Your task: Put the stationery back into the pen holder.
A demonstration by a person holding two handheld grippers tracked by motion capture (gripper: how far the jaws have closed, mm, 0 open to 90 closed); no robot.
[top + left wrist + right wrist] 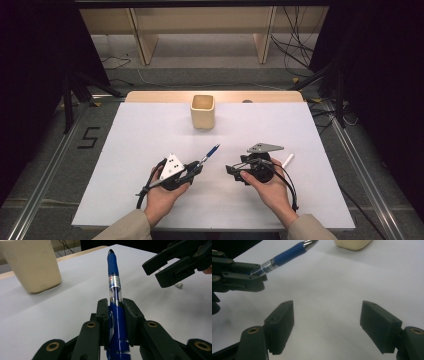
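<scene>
- A blue pen (114,315) is clamped between the left gripper's (192,169) fingers (103,315), above the worktop's (150,140) middle, tip aimed at the far edge.
- The right gripper's (327,322) fingers (279,325) are spread wide, with nothing between them.
- A cream cup (202,111) is seen near the far edge.
- A white cap (288,160) is seen beside the right gripper in the high view.

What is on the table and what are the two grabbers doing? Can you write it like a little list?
left gripper: shut on the blue pen, tip pointing toward the cup
right gripper: open, nothing between its jaws
cup: cream, upright, at the far side of the table
white stick: lying on the table beside the right gripper; too small to say what it is
table: white top
</scene>
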